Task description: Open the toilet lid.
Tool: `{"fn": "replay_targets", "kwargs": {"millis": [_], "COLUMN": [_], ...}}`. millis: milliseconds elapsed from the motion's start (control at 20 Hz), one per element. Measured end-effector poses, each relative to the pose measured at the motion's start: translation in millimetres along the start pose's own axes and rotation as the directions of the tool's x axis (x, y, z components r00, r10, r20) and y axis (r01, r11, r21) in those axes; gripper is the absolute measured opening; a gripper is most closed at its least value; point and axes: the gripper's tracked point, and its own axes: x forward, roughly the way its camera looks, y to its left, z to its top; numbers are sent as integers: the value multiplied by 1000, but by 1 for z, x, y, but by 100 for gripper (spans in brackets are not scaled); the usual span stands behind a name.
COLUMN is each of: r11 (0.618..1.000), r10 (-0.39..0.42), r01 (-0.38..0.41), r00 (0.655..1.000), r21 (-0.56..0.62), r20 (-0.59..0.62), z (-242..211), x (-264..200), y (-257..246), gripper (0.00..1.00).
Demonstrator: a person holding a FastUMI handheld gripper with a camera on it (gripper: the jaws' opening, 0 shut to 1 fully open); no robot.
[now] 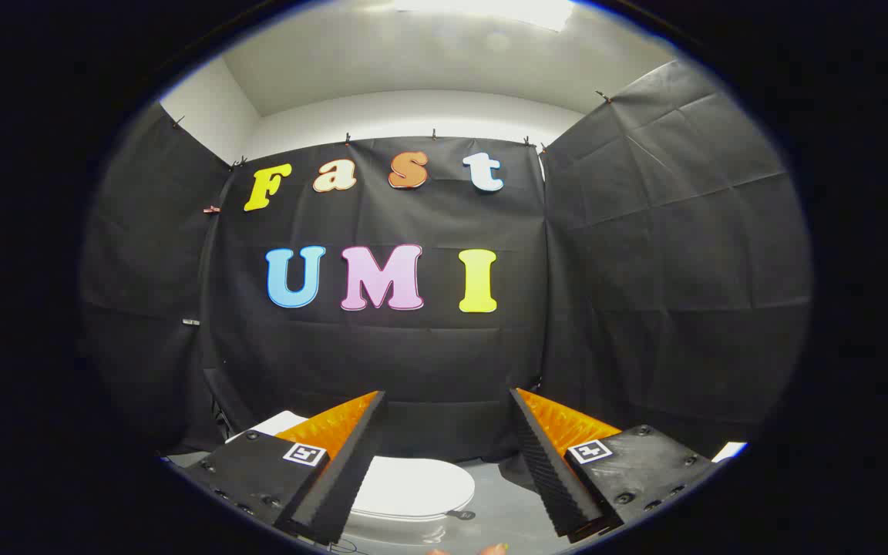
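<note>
One toilet [405, 501] stands below the gripper, and it has one lid [413, 486], lying flat and closed on it. One small dark tab [461, 514] sticks out at the lid's edge. One gripper [448, 401] shows, with two fingers [351, 462] spread wide apart and touching nothing. Each finger mount carries one square marker [304, 454], two in all. Three black cloth wall panels [667, 254] enclose the booth. One ceiling light [490, 9] glows above.
</note>
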Motion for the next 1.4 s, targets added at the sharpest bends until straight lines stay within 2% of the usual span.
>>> {"fn": "replay_targets", "kwargs": {"millis": [1150, 1400], "r11": [999, 999], "r10": [29, 48], "r01": [-29, -48], "r00": [1000, 999], "r21": [14, -6], "r20": [12, 16], "z": [-3, -28], "x": [4, 14], "y": [8, 12], "gripper": [98, 98]}}
